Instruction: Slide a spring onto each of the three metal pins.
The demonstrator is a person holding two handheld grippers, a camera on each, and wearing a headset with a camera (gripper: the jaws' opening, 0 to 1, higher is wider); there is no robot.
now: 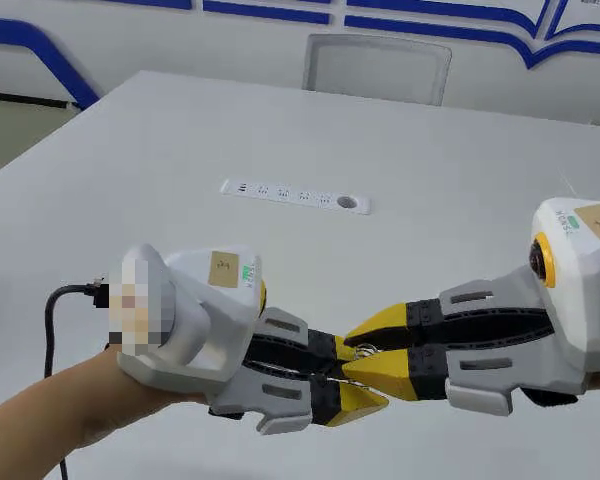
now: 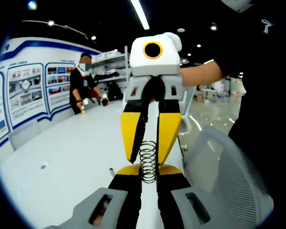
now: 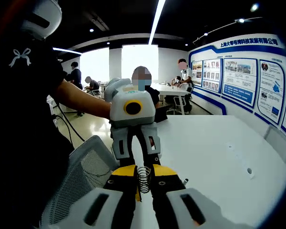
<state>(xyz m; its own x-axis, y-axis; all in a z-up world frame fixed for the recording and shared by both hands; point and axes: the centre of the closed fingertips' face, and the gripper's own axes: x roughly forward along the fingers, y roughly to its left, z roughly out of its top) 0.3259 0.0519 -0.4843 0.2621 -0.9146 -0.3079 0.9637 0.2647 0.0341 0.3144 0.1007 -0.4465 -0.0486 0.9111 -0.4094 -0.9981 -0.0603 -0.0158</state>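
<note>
Now the spring [image 2: 148, 160] is pinched over the table [image 1: 180, 180], near side, by the right gripper [image 3: 144, 172], jaws almost closed; left gripper [image 2: 148, 172]: grip cannot be told. All three pins are judged outstanding.

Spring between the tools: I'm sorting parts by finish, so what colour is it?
The spring is silvery bare metal, clearest in the left gripper view.

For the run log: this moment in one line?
left gripper, right gripper: tip to tip | spring: between their jaws | hold: unclear
</note>
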